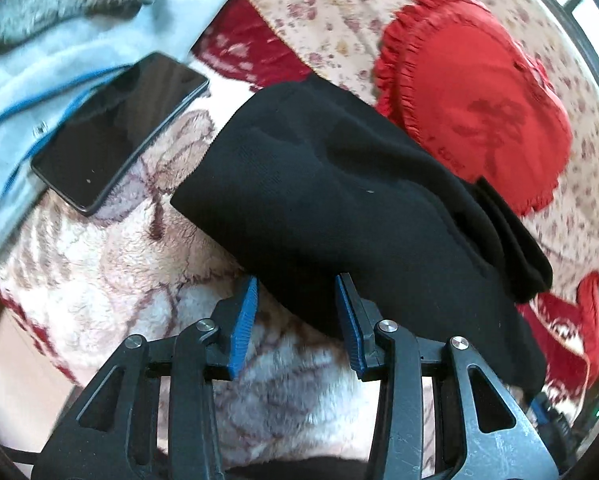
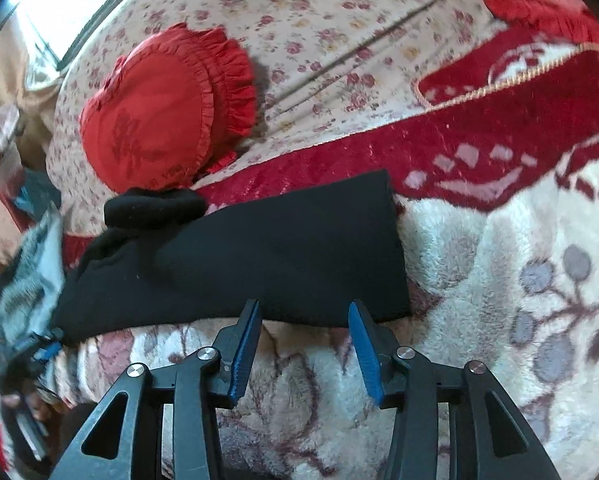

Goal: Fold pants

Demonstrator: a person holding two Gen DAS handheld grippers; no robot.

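Blue ribbed pads line both tools, each set on black scissor-link fingers with silver pivot pins. Nearest in the left wrist view, the left gripper [image 1: 296,322] stands partly spread with nothing pinched; its tips sit at the near edge of the black pants [image 1: 339,200], the right-hand pad overlapping the cloth in the picture, though contact cannot be told. In the right wrist view the right gripper [image 2: 304,344] is spread a little wider and holds nothing, its tips just at the near hem of the pants [image 2: 259,256]. The pants lie folded into a flat, thick, matte knit slab on a plush fleece blanket [image 2: 479,280], cream with grey-mauve leaf and berry patterns and a deep red border. One end of the pants bunches into a soft roll. Left of the pants in the left view, a glossy black phone [image 1: 119,128] rests slantwise, partly on pale blue cloth [image 1: 59,60]. Farther off, a round red satin cushion [image 2: 159,120] with a pleated frill lies on a floral sheet [image 2: 319,20].
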